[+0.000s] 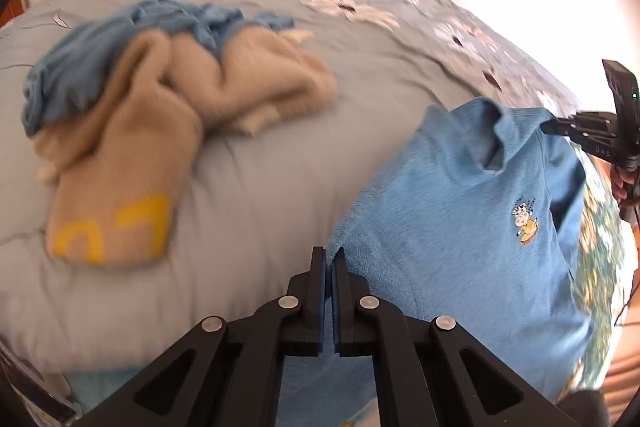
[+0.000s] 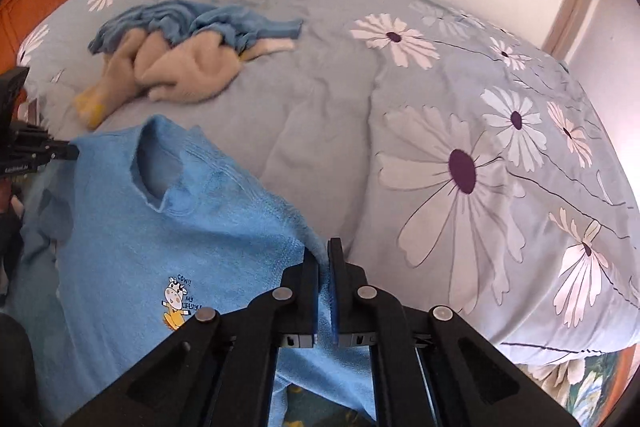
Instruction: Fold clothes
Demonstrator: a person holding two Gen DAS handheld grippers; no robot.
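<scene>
Blue shirt (image 2: 160, 227) hangs stretched between the two claws, held up over the bed (image 2: 320, 131), neck hole up top and cow print facing the cameras. Left claw (image 1: 329, 259) is clenched on one shoulder edge of the shirt, fabric pinched between the pads; right claw (image 2: 323, 251) is clenched on the other shoulder edge in the same way. So the shirt's width runs straight from claw to claw, and its long axis, collar to hem, drops down below both and out of view. Neither hand is nearer; each sits right at its own corner, shirt body spreading inward from it. Next move probably turns on keeping that shoulder line taut and level while laying the shirt flat on the bed ahead. A beige sweater (image 1: 160, 99) and another blue garment (image 1: 120, 27) lie in a heap further back on the bed, well apart from the shirt.
</scene>
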